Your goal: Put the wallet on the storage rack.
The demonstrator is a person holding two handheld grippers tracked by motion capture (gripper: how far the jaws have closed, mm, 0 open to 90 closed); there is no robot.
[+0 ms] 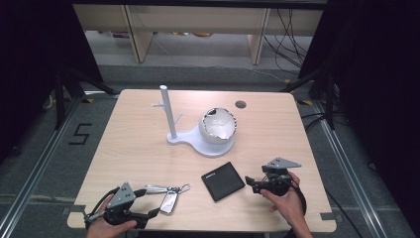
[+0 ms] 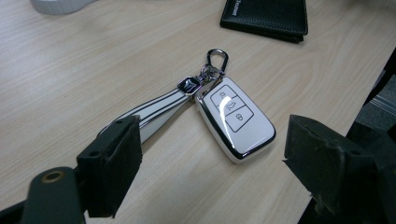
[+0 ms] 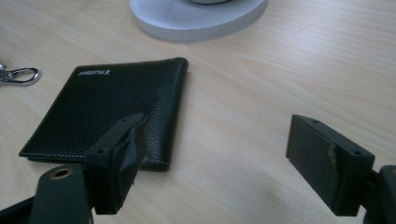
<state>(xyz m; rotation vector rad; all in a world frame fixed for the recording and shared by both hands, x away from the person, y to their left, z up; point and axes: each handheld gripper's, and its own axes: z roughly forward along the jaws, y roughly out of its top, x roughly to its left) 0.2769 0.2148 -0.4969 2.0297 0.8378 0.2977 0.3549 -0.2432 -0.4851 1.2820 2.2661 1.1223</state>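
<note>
A white car key fob with a white strap and a metal clip lies near the table's front edge. My left gripper is open just behind the fob, jaws wide apart and empty. A black leather wallet lies flat to the right of the key. My right gripper stands open at the wallet's right edge, its left jaw over the wallet's corner and nothing held. A white stand with a post, pegs and a bowl sits mid-table.
The wooden table has a round cable hole at the back right. The stand's base lies beyond the wallet. Dark floor, black frame legs and cables surround the table.
</note>
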